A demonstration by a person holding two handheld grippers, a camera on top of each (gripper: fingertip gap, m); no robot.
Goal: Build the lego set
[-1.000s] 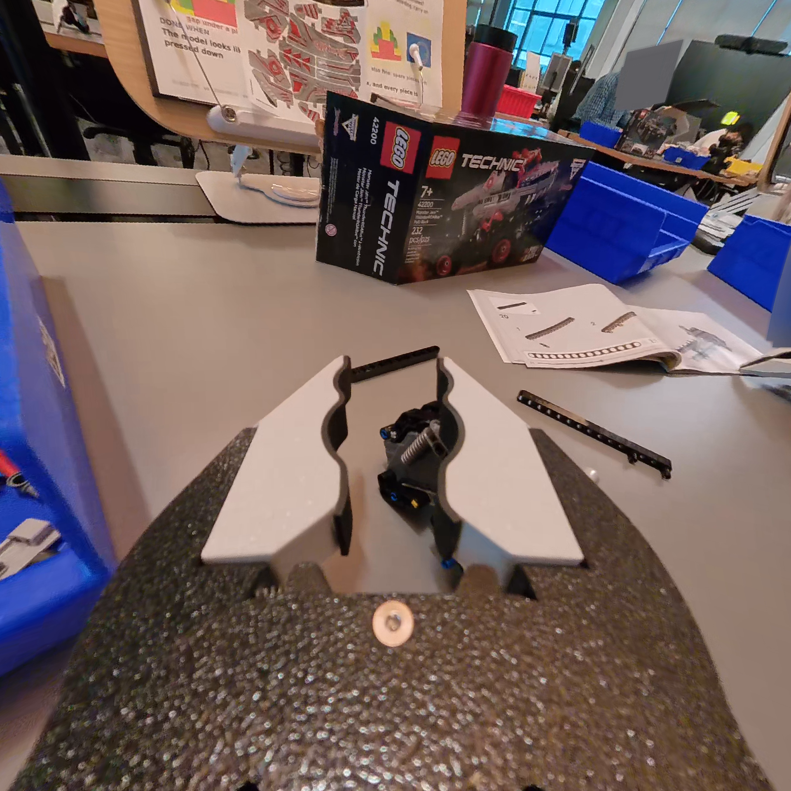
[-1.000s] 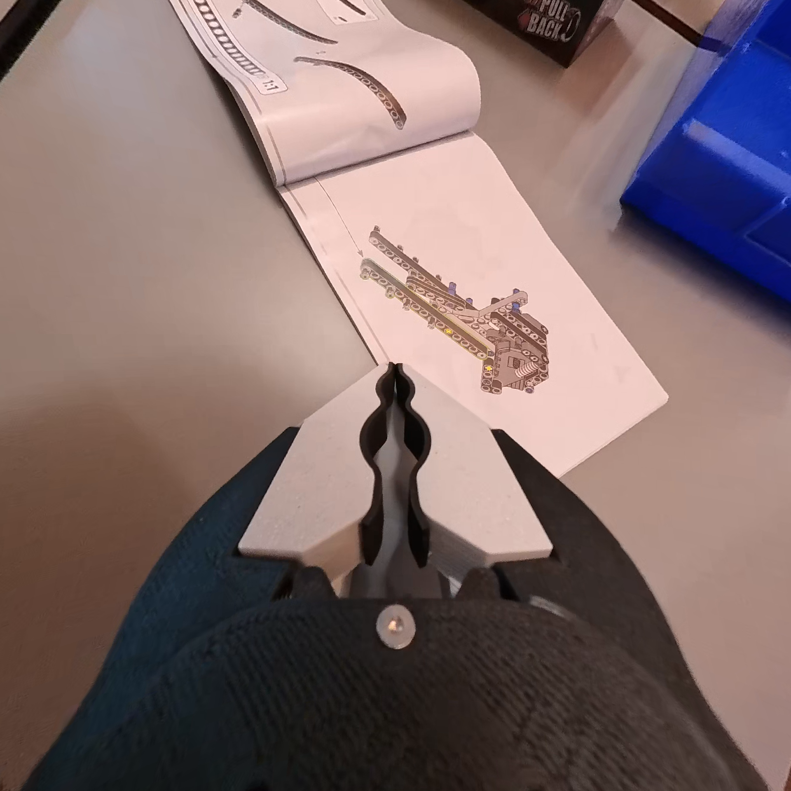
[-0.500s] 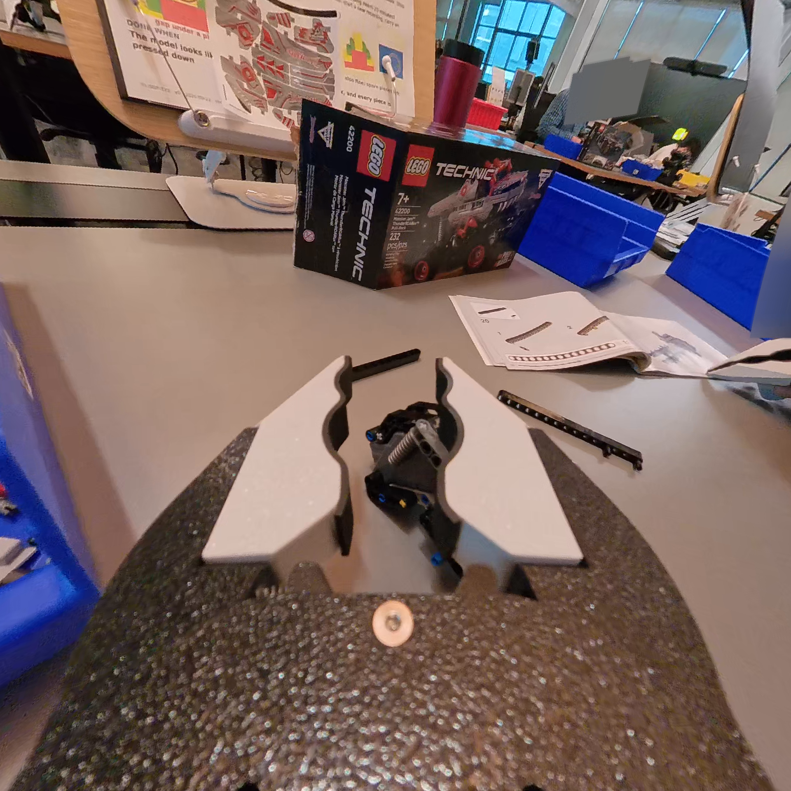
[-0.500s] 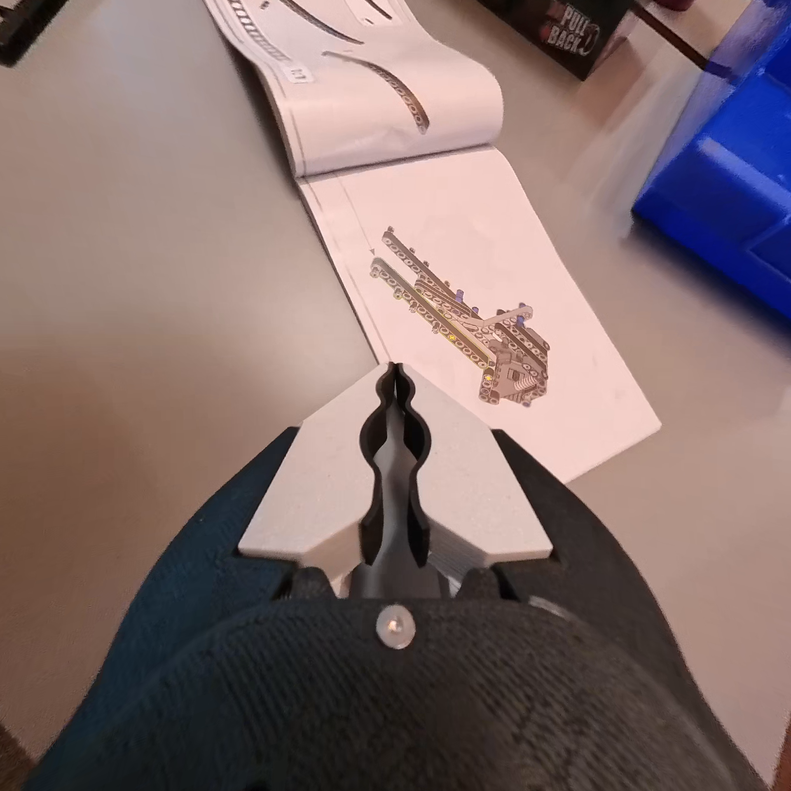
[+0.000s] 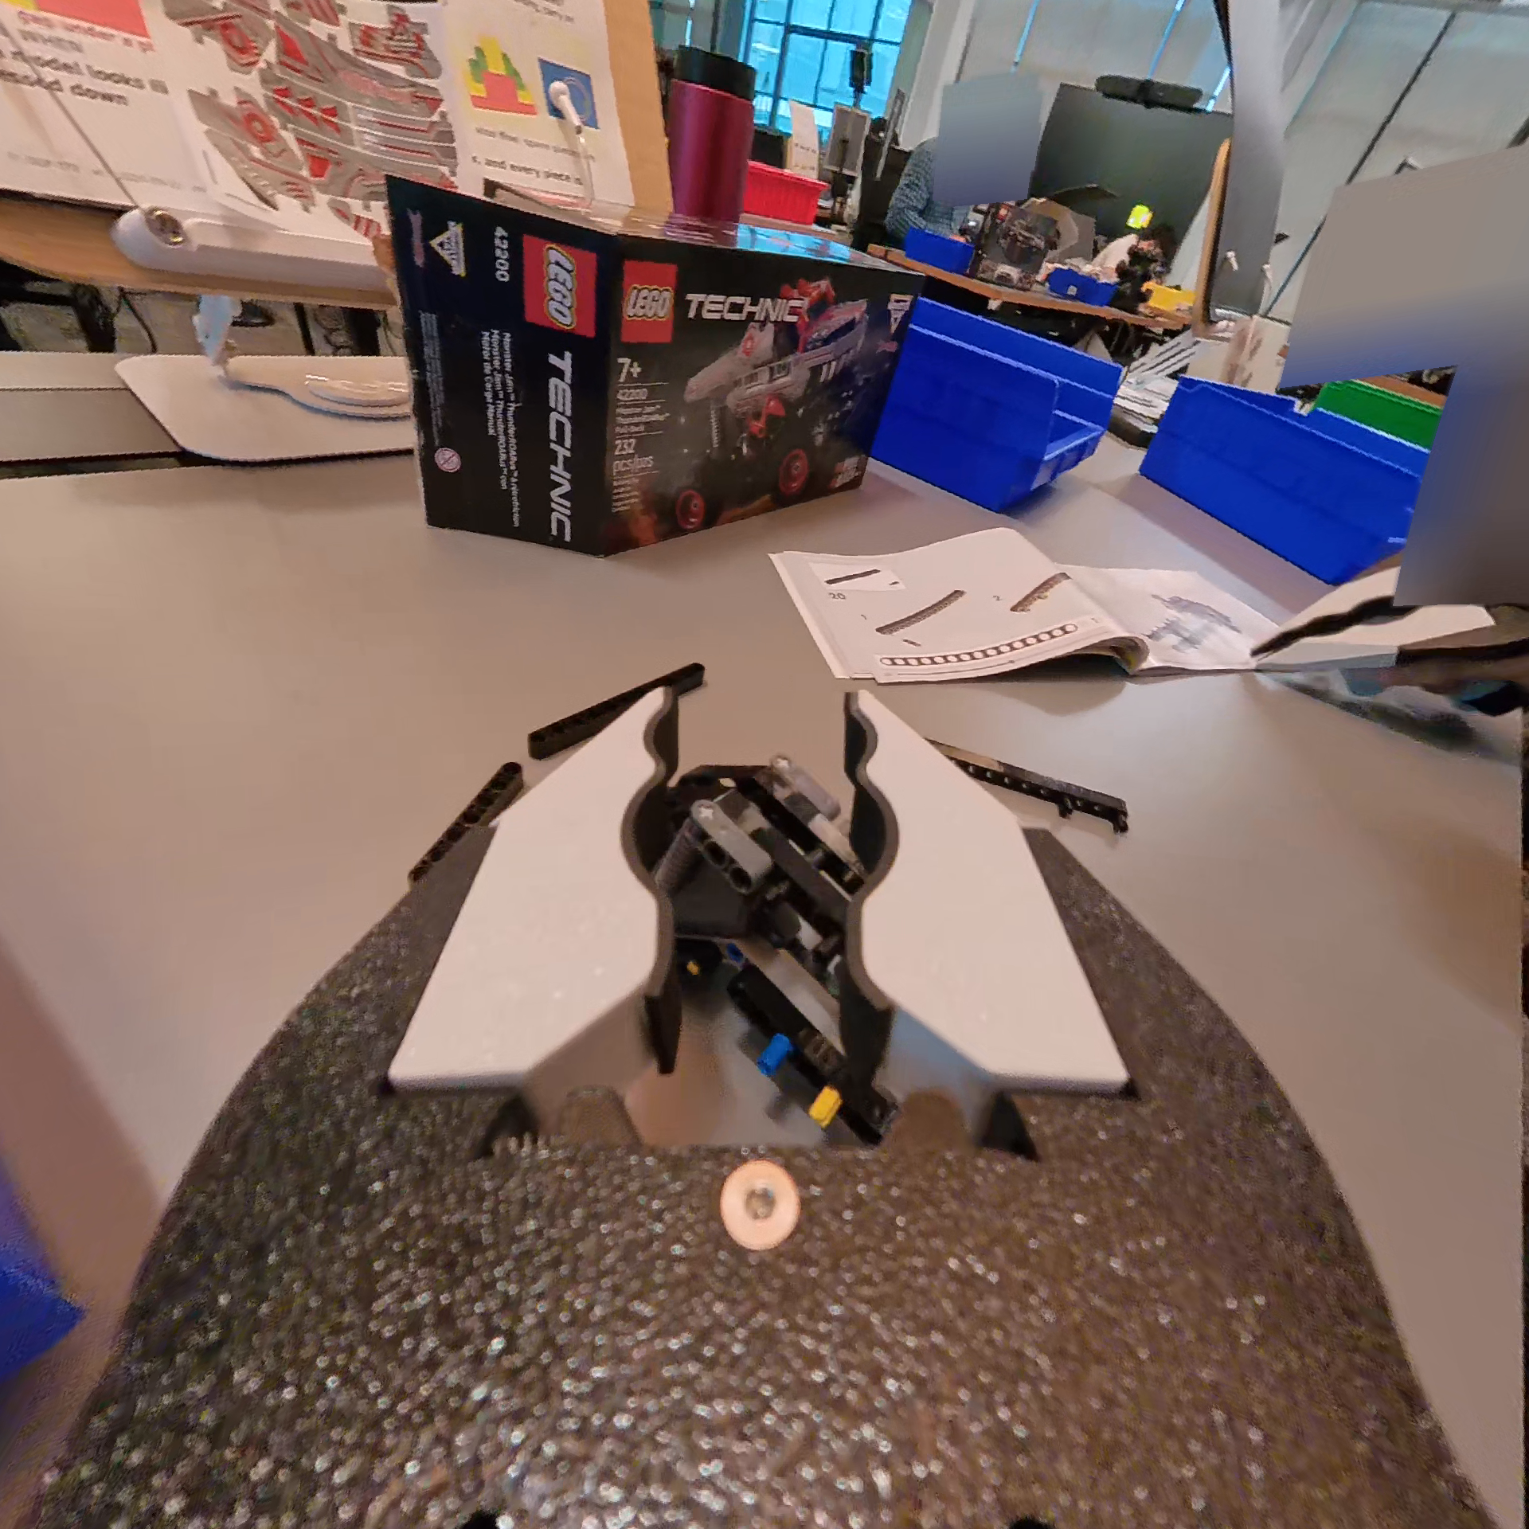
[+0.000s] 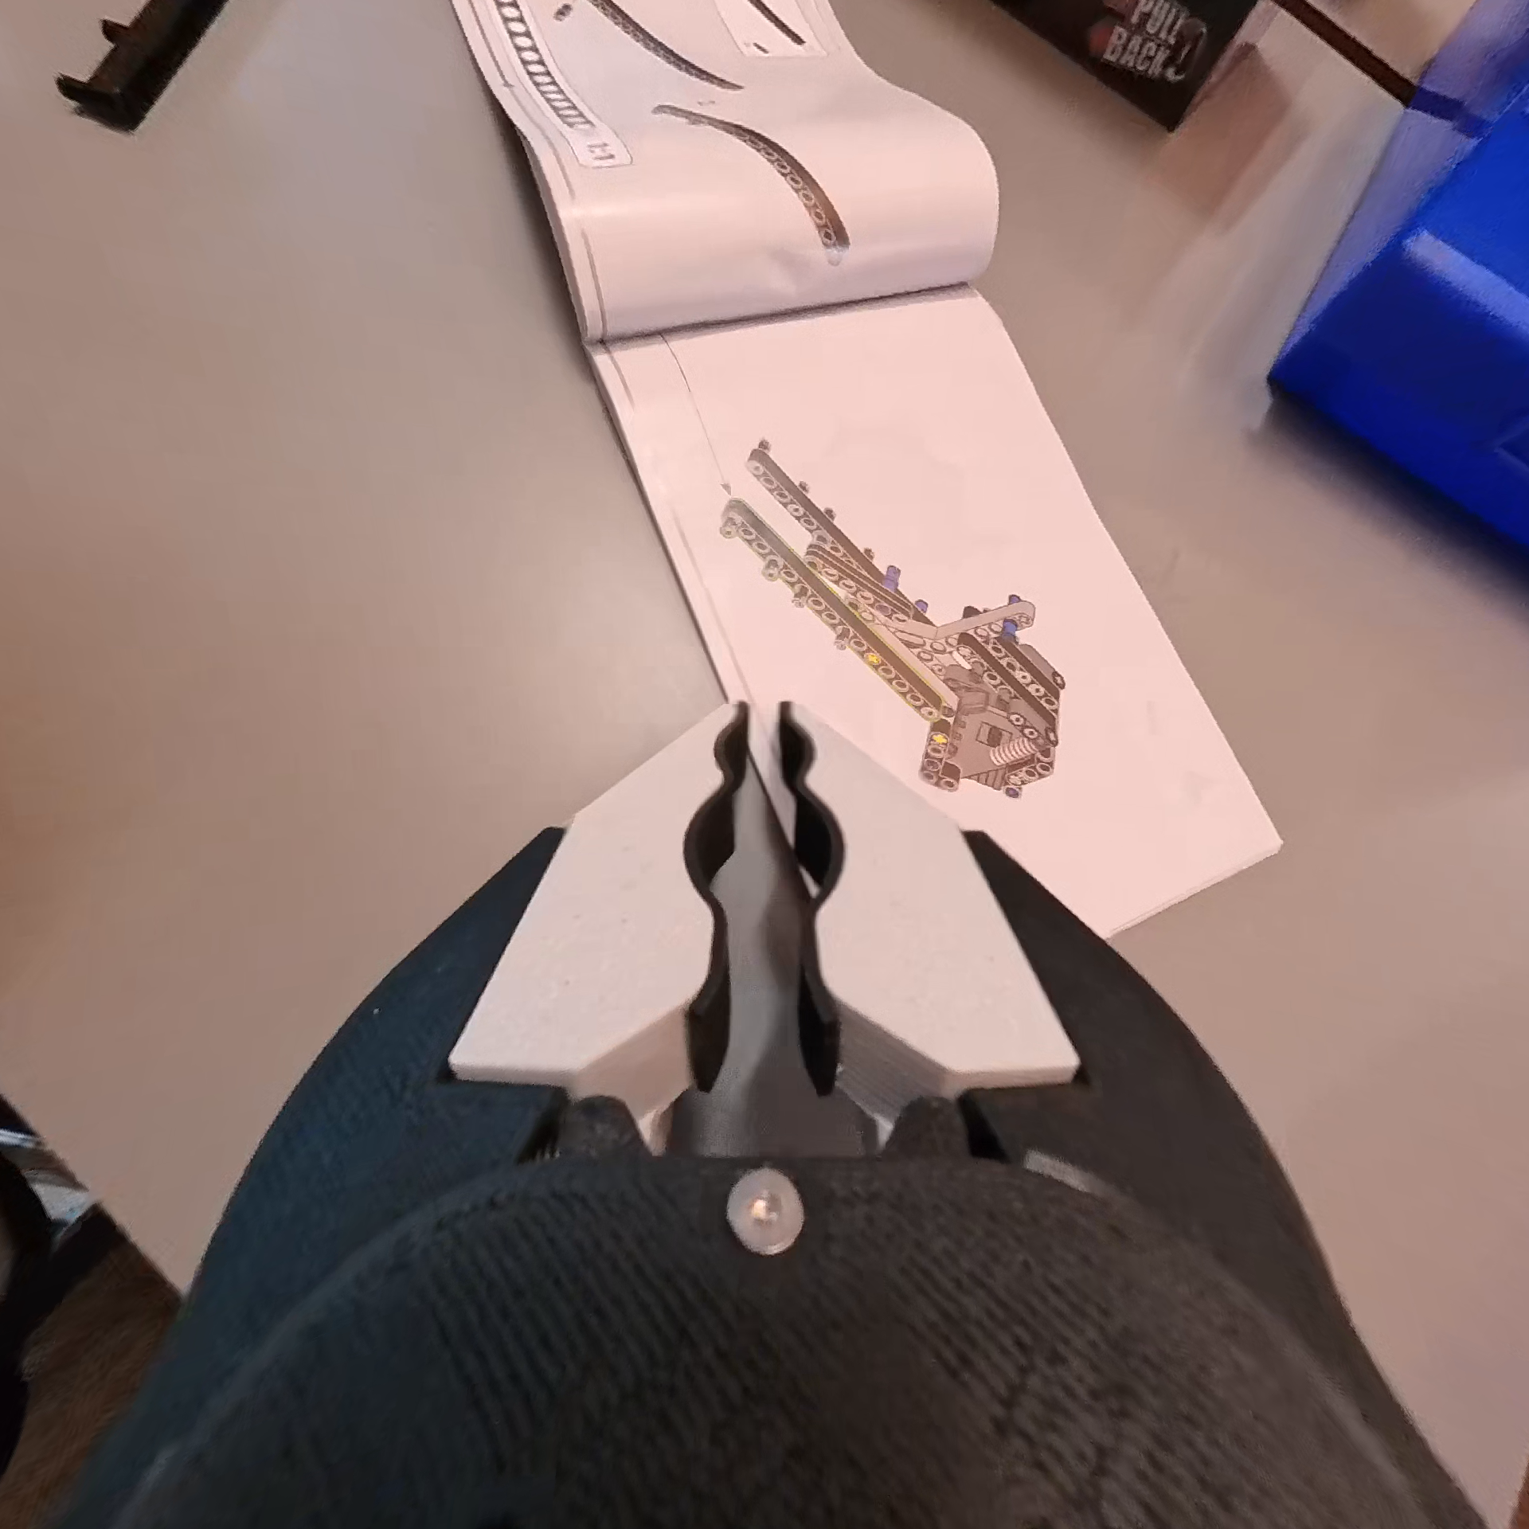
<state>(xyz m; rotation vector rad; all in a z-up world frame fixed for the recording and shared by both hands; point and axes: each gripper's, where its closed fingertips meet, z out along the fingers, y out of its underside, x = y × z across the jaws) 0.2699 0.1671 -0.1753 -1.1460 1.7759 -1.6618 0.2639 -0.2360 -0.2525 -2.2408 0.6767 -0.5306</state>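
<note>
In the left wrist view my left gripper (image 5: pixel 761 703) is open, its fingers on either side of a small black and grey lego assembly (image 5: pixel 745 869) with a spring and blue and yellow pins, which lies on the grey table. Long black beams lie beyond the fingers at left (image 5: pixel 616 711), (image 5: pixel 467 819) and at right (image 5: pixel 1042 790). My right gripper (image 6: pixel 759 711) is empty, its tips a narrow gap apart over the near edge of the open instruction booklet (image 6: pixel 910 513). It also shows at the right edge of the left wrist view (image 5: pixel 1373 637).
The black lego box (image 5: pixel 645 372) stands at the back of the table. Blue bins stand at back right (image 5: pixel 984 414), (image 5: pixel 1274 472), and one beside the booklet (image 6: pixel 1423 331). Another blue bin (image 5: pixel 25 1307) is at near left. The table's front edge is close to the right gripper. The grippers' ends are close to 40 cm from one another.
My left gripper has moved forward and down, so the assembly now sits deeper between its fingers. My right gripper's tips were touching and now stand slightly apart; it drew back a little.
</note>
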